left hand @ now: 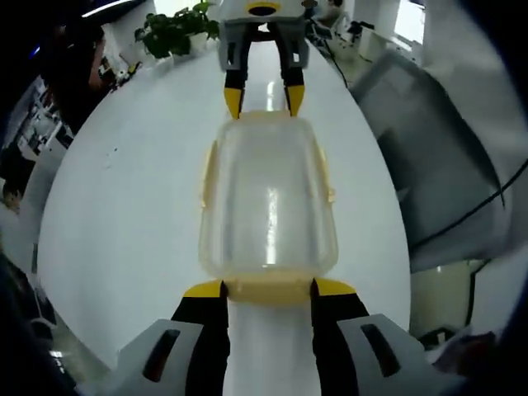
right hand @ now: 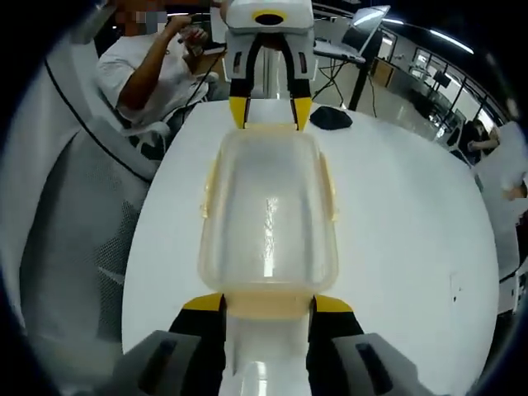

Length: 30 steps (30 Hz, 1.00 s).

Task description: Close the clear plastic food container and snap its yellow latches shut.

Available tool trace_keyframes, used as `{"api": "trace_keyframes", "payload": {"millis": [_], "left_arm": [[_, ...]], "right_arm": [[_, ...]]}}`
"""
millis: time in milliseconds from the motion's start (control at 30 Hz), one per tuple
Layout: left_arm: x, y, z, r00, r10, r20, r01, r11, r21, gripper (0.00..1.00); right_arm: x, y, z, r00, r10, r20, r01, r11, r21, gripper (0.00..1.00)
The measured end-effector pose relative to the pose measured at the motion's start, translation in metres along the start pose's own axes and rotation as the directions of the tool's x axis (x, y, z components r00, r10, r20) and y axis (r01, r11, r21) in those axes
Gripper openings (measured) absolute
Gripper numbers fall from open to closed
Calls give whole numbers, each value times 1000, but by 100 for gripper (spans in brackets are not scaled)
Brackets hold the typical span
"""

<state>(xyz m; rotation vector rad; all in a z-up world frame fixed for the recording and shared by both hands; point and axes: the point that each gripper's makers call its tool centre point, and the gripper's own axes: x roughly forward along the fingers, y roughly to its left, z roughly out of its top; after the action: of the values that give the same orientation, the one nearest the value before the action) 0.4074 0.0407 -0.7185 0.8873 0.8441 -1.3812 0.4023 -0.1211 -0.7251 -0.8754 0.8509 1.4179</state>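
The clear container (left hand: 268, 202) lies lengthwise on the white counter (left hand: 124, 231) between the two claws. The left claw (left hand: 268, 289) brackets the near yellow end latch (left hand: 268, 289), the right claw (right hand: 257, 304) the opposite one; both look spread, seemingly not gripping yet.

Bare table (left hand: 124, 214) — container (left hand: 268, 198) midway
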Motion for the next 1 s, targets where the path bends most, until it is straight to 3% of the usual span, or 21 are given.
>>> {"api": "trace_keyframes", "payload": {"millis": [233,467,1000], "left_arm": [[-15,-8,26,1000,6,8,-6,1000,-15,36],[-16,-8,62,1000,28,1,-28,1000,2,36],[15,-3,139,1000,29,-3,-29,999,35,36]], "right_arm": [[-28,8,-3,1000,-1,15,2,1000,-22,36],[-58,11,-25,999,-28,27,29,999,-27,36],[-102,14,-94,999,-44,11,44,999,-12,36]]}}
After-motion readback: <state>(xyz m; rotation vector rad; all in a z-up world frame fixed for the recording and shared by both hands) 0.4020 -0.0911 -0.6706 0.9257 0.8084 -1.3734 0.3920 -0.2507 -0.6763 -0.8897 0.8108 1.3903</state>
